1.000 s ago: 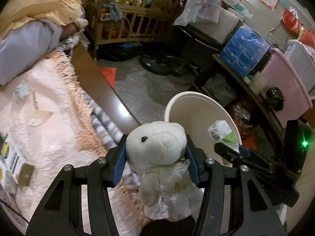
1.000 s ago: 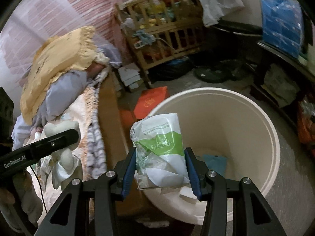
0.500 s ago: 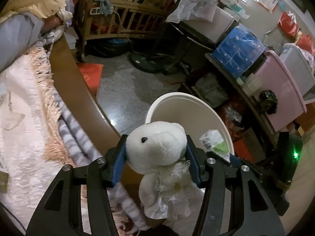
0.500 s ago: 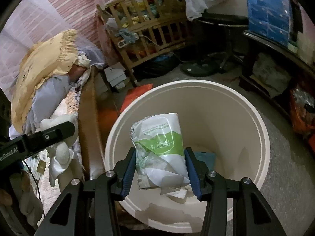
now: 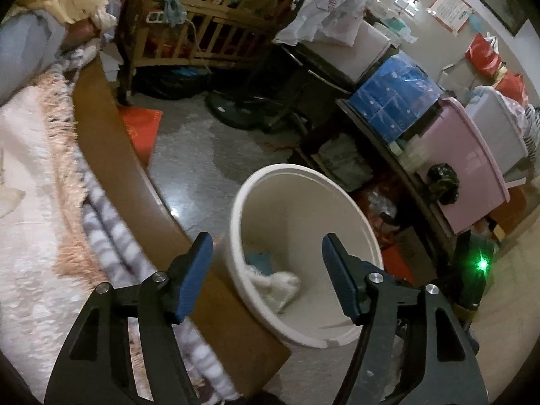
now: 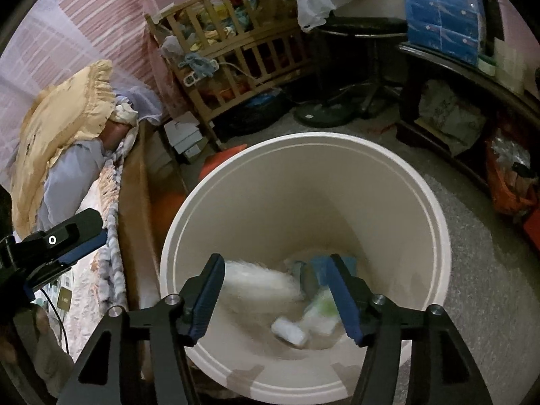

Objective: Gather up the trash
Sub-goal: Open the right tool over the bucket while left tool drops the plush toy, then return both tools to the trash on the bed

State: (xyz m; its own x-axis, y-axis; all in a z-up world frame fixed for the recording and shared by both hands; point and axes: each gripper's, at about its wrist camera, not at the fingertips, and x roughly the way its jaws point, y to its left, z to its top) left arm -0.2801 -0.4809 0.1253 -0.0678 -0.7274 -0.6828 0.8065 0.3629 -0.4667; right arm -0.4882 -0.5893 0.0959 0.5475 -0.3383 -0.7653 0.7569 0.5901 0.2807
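Note:
A round cream trash bin (image 5: 341, 199) (image 6: 438, 222) stands on the floor beside the bed. My left gripper (image 5: 266, 276) is open and empty above the bin's near side. My right gripper (image 6: 276, 290) is open and empty right over the bin's mouth. At the bottom of the bin lie the white plush toy (image 6: 260, 281) (image 5: 275, 285), blurred, the green and white packet (image 6: 320, 310), a small white piece (image 6: 290, 330) and a blue item (image 5: 258, 260). The left gripper also shows at the left edge of the right wrist view (image 6: 57, 243).
The wooden bed edge (image 5: 111, 128) with a fringed pink blanket (image 5: 30, 155) is on the left. A wooden crib (image 5: 202, 27), a fan base (image 6: 324, 113), a dark shelf with blue packs (image 5: 395, 98) and a pink tub (image 5: 462, 165) ring the grey floor.
Both grippers have opened. The plush toy has dropped from the left gripper and the green packet from the right gripper into the bin. Both grippers moved closer over the bin.

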